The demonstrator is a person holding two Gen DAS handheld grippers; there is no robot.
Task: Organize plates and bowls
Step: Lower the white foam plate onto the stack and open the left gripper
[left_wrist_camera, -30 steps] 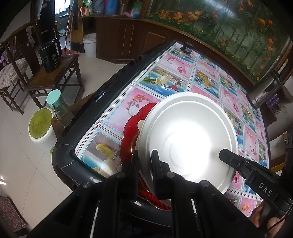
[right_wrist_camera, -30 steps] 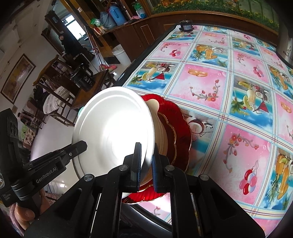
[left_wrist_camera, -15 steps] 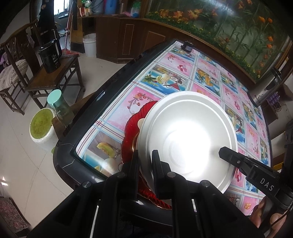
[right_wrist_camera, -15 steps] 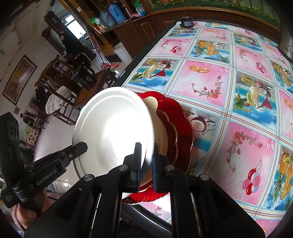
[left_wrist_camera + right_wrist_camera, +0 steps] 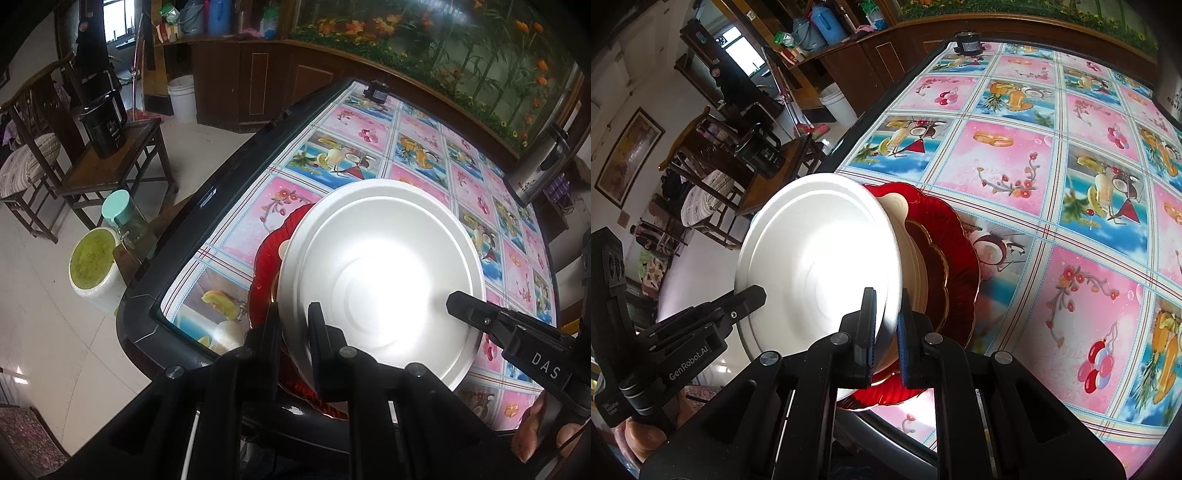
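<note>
From the left wrist view, the left gripper (image 5: 293, 328) has its two fingers (image 5: 318, 332) straddling the near rim of a white plate (image 5: 380, 280). One finger sits over the plate's face, the other below the rim, and a sliver of space shows beside the rim, so the hold looks slack; the jaws have just been opening a little with the plate between them. The plate tilts above a red scalloped plate (image 5: 267, 266) that lies on the bench (image 5: 325, 155), near the bench's dark front edge. A cream-coloured dish (image 5: 283, 248) peeks out between the white and the red. The right gripper (image 5: 476, 317) comes in from the right with its tip on the plate's face. On the floor beside the bench stand a teal-lidded bottle (image 5: 123, 218) and a white bucket (image 5: 94, 269) with green contents.

From the right wrist view, the right gripper (image 5: 886, 328) is clenched on the white plate (image 5: 816, 258), its fingers (image 5: 868, 325) pinching the rim's lower right edge. The plate leans steeply, its underside against the cream dish (image 5: 905, 229), which nests in the red scalloped plate (image 5: 955, 254). The left gripper (image 5: 738, 306) reaches the plate's lower left rim. The bench (image 5: 1052, 155), with its fruit-print cloth, stretches away to the right.
</note>
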